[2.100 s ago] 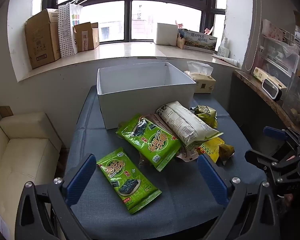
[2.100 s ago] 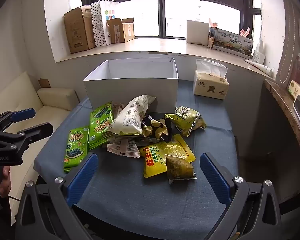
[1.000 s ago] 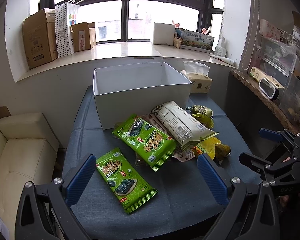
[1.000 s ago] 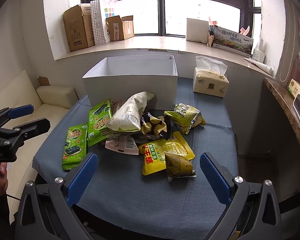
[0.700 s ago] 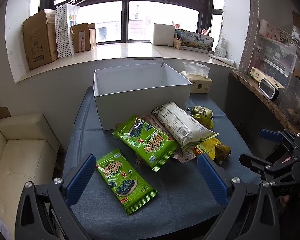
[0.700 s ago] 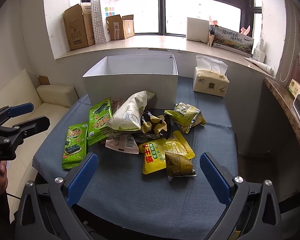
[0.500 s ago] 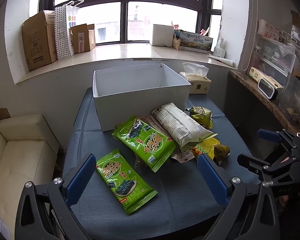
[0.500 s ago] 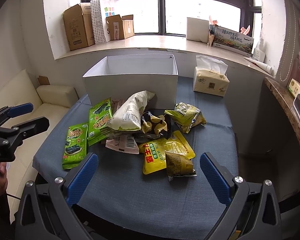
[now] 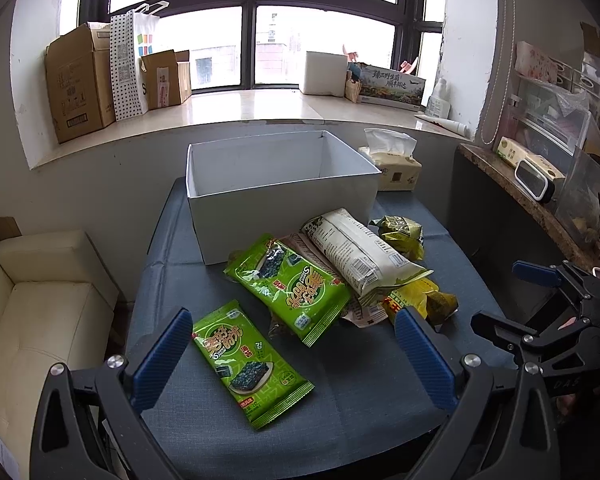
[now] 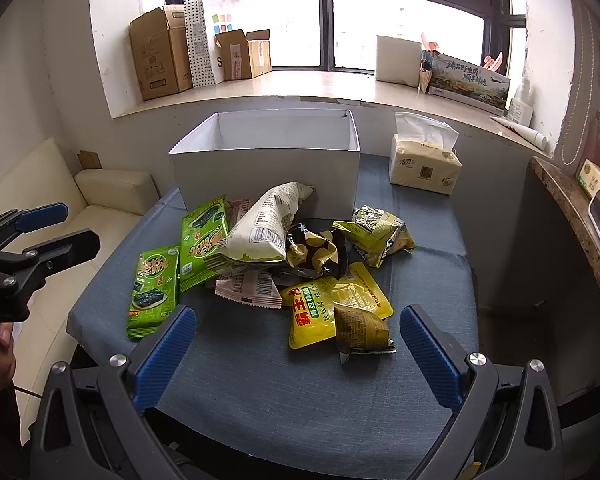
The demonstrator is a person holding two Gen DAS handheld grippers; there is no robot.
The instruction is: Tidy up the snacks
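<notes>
Green seaweed packet (image 9: 249,361) is lying light and crinkly at six o'clock; you are holding both grippers spread, so pinch its edge.

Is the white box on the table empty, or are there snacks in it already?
Empty as far as visible: the white box shows bare inner walls, its floor is hidden, and the snack packets all lie outside on the table.

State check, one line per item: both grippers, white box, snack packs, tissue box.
left gripper: open, holding nothing, above the near seaweed pack.
right gripper: open, holding nothing.
white box: lidless, upright; no snack visible inside.
near seaweed pack: flat on the table, apart from the pile.
second seaweed pack: sealed, at the pile's edge.
cream bag: lying on the pile.
yellow pouch: flat, sealed.
tissue box: open, tissue sticking out.
</notes>
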